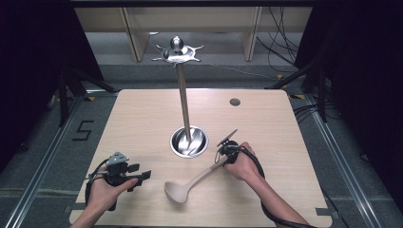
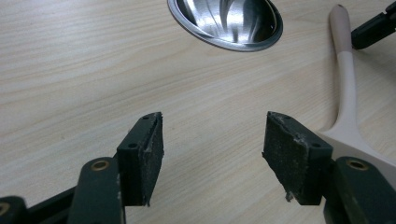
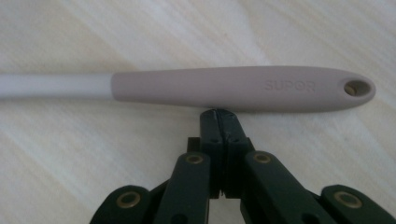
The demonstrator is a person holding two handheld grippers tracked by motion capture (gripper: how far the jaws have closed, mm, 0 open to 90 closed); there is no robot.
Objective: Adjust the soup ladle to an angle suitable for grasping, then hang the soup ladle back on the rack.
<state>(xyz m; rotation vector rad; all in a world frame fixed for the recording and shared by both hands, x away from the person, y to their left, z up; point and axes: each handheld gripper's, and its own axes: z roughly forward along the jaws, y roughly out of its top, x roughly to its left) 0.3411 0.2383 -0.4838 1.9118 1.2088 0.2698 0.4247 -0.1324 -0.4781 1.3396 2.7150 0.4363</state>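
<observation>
Two grippers are in your hands: your left gripper (image 1: 142, 176) rests at the table's (image 1: 142, 118) near left with its jaws spread, nothing between them. To its right the ladle (image 1: 190, 183) lies flat, bowl toward you. Your right gripper (image 3: 223, 112), jaws pressed together on nothing, has its tips at the ladle's handle.

Matt, smooth plastic ladle (image 3: 243, 87) just beyond the right claw (image 3: 223, 114); pale wood-grain tabletop (image 2: 70, 70); glossy polished metal base (image 2: 226, 23) ahead of the left claw (image 2: 212, 140).
</observation>
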